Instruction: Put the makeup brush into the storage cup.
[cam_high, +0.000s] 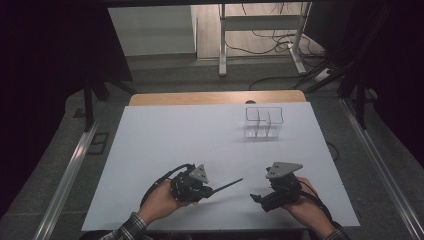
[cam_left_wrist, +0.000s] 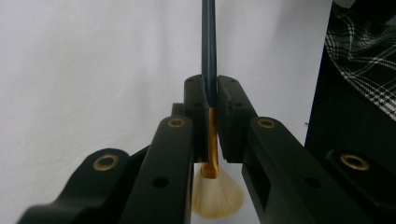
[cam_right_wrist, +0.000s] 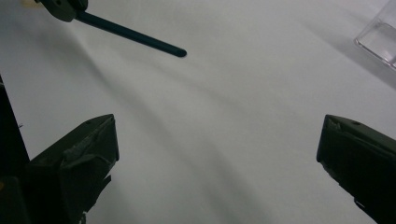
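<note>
At lower centre of the high view, the left gripper (cam_high: 212, 190) pinches a makeup brush (cam_left_wrist: 208, 70) by its gold ferrule, the dark handle jutting right. The right gripper (cam_high: 256, 198) hangs spread wide, empty. With so short a grip, the brush may pivot or slip before reaching the clear organizer (cam_high: 263, 123) at upper right.

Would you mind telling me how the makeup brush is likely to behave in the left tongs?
The brush looks thin and straight, so it is probably light and stiff. The left tongs clamp it near the gold ferrule, so the long handle might pivot if bumped. Its smooth round handle would likely roll on the white table.
</note>
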